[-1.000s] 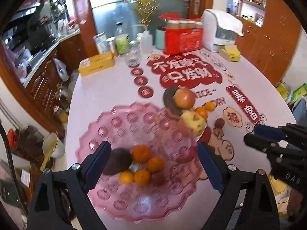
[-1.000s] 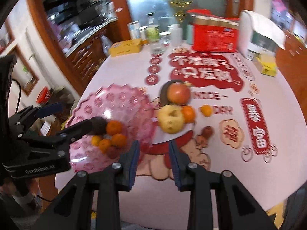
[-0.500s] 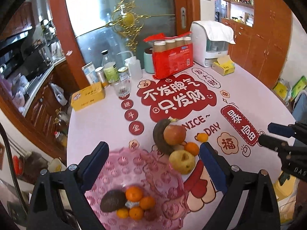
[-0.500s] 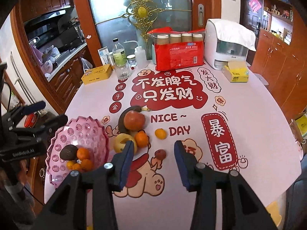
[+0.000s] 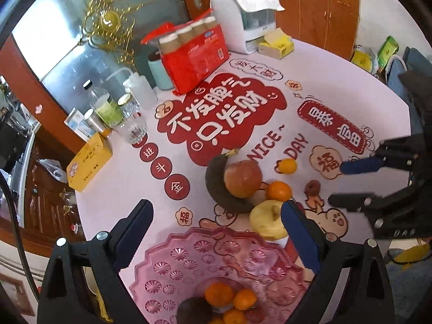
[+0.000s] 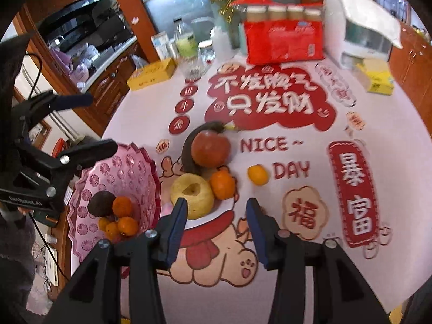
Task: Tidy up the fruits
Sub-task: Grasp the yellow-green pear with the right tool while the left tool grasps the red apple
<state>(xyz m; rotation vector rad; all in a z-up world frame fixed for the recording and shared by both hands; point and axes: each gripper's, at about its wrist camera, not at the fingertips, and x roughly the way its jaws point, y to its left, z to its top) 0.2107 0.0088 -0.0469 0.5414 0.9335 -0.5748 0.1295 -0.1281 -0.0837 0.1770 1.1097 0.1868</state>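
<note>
A pink scalloped bowl (image 5: 189,259) (image 6: 127,167) holds several small oranges (image 6: 122,206) and a dark avocado (image 6: 101,203). On the table beside it lie a red apple (image 5: 243,179) (image 6: 210,148), a blackened banana (image 5: 216,186), a yellow apple (image 5: 267,222) (image 6: 193,195), an orange (image 5: 279,190) (image 6: 222,185), a small orange (image 5: 287,166) (image 6: 258,174) and a small brown fruit (image 5: 312,188). My left gripper (image 5: 216,239) is open and empty above the bowl's far rim. My right gripper (image 6: 216,221) is open and empty just in front of the yellow apple and orange.
A red multipack (image 5: 193,54), bottles and a glass (image 5: 135,132), a yellow box (image 5: 89,162), a white appliance (image 5: 245,27) and a tissue pack (image 5: 276,44) stand along the table's far side. The table edge runs left of the bowl.
Both grippers have swung back down and nearer the table. My right gripper has closed in on the yellow apple and orange. The fruit has not moved.
</note>
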